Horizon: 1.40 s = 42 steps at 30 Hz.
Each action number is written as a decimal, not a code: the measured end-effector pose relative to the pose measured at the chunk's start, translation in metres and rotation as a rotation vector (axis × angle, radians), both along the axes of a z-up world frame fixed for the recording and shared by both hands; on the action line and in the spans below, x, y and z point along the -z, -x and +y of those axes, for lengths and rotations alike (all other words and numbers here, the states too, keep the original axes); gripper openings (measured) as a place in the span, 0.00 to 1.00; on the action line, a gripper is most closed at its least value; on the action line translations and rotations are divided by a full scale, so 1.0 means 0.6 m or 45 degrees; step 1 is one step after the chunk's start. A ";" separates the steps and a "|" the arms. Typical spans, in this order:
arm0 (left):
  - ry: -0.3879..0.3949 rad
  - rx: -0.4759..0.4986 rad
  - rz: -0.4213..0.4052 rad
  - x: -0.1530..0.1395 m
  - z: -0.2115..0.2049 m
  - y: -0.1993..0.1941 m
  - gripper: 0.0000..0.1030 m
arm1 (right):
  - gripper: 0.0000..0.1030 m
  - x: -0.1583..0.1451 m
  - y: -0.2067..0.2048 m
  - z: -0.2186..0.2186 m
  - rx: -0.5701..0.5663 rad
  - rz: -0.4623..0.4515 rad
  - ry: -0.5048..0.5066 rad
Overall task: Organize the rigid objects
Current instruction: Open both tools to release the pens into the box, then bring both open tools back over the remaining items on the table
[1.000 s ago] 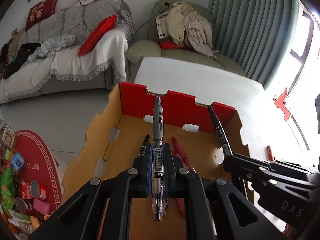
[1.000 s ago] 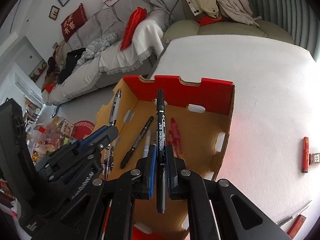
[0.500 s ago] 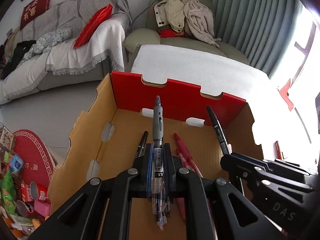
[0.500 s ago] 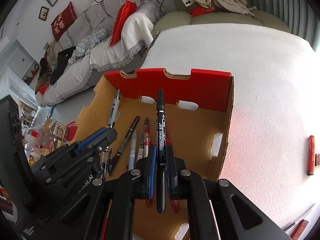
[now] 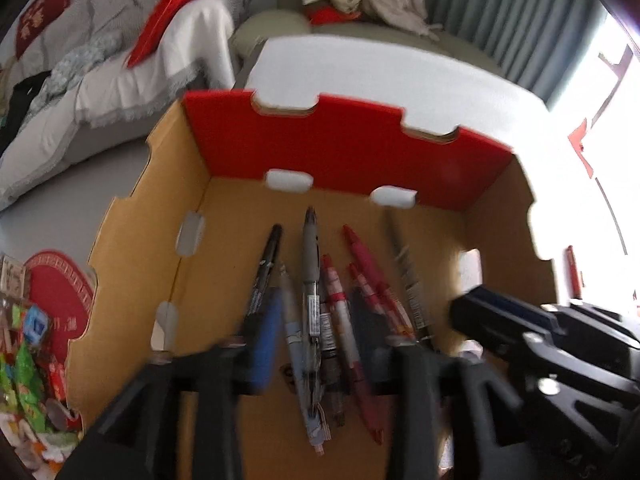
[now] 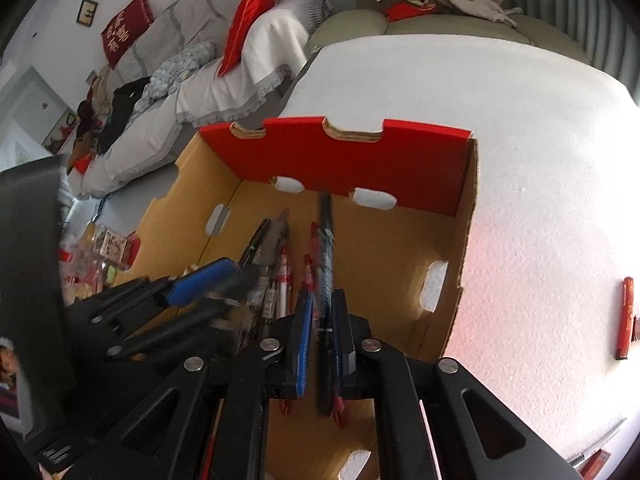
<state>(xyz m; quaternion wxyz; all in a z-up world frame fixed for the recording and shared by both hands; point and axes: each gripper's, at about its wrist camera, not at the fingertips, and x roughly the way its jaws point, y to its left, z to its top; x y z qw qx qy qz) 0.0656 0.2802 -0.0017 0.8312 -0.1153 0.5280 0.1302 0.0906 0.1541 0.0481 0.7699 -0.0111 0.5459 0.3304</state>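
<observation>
A cardboard box (image 5: 340,148) with a red far wall holds several pens on its floor. Over them my left gripper (image 5: 316,320) points down with its jaws opening. The grey gel pen (image 5: 310,248) lies between the fingers, on the pile, and neither pad touches it. My right gripper (image 6: 322,312) is shut on a black marker (image 6: 326,248) that points at the red wall, just above the pens. The left gripper (image 6: 216,292) shows blurred at the left of the right wrist view. The right gripper (image 5: 500,320) shows at the right of the left wrist view.
The box (image 6: 464,240) sits at the left edge of a white table (image 6: 520,140). A red stick (image 6: 626,316) lies on the table to the right. A sofa and an armchair stand beyond, and there is floor clutter at the far left.
My left gripper sank into the box and its jaws parted, letting go of the grey gel pen. My right gripper came lower with the black marker still in it.
</observation>
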 end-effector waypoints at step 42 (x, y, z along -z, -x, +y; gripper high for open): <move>-0.383 1.009 0.009 0.066 -0.585 -0.007 1.00 | 1.00 0.066 0.162 -0.624 0.831 0.141 -0.021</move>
